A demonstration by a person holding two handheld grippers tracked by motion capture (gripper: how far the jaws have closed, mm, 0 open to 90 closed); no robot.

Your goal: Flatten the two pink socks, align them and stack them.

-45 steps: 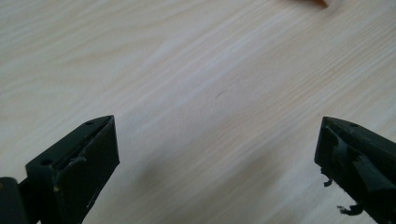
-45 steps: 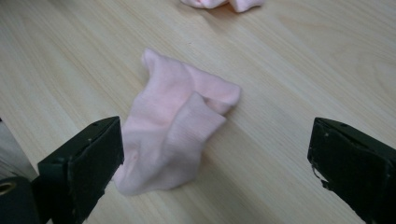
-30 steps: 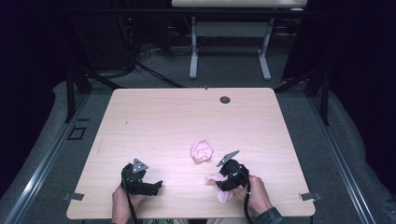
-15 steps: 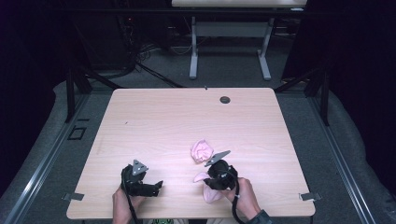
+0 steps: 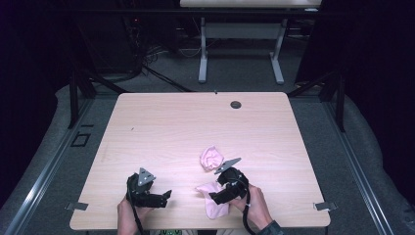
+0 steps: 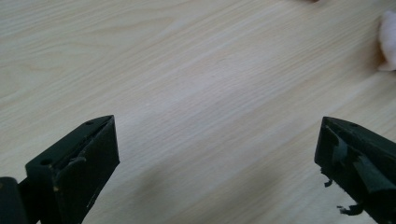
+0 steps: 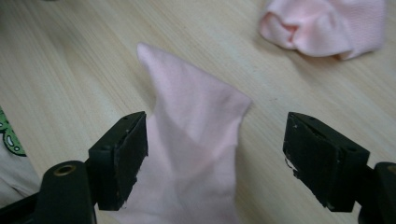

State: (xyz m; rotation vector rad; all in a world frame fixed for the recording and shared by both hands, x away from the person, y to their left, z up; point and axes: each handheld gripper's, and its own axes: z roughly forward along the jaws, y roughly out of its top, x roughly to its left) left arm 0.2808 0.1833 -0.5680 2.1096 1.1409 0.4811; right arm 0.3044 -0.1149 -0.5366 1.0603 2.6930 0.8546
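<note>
A flat pink sock [image 5: 214, 201] lies near the table's [image 5: 161, 127] six o'clock edge, between the spread jaws of the right gripper [image 7: 215, 158]. A bunched pink sock [image 5: 211, 157] sits just beyond, toward twelve. At eight o'clock, the left gripper [image 6: 217, 154] gapes over bare wood. A dark grommet [image 5: 236, 104] sits far off at twelve; open tabletop between.

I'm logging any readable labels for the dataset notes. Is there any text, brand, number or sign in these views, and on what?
None can be read. The table, the two pink cloths and both grippers bear no lettering. A green-patterned scrap at the right gripper view's edge shows shapes, no words.
</note>
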